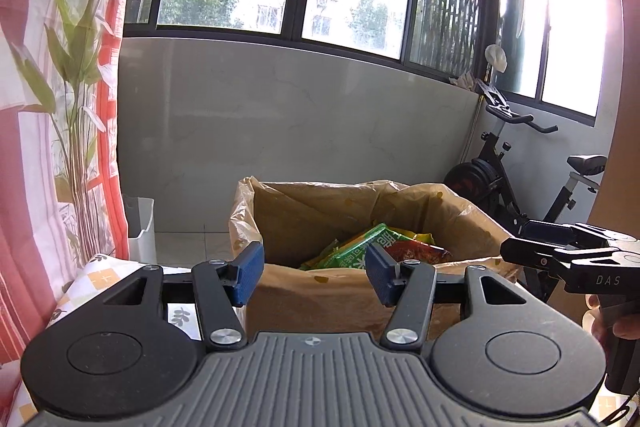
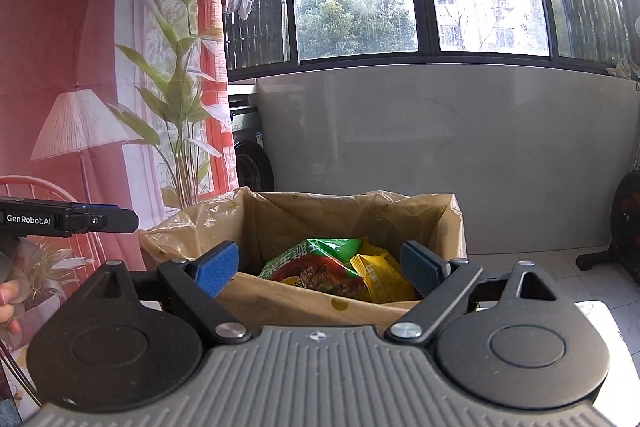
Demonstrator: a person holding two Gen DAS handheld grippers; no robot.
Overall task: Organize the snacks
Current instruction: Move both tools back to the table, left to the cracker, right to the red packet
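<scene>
Fingers of the left gripper (image 1: pixel 314 273) stand half apart and the right gripper (image 2: pixel 319 269) wider, both empty, facing the bag-lined box (image 2: pixel 400 307) where snack packets (image 2: pixel 320 267) lie piled, probably already dropped in for tidy keeping.

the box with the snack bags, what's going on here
A person holds a gripper in each hand, both pointed at a cardboard box lined with a plastic bag. Inside lie snack packets: a green one on top and a yellow one beside it. The left gripper and the right gripper are both open and hold nothing, hovering at the near side of the box. Whether they are about to reach in cannot be told.
</scene>
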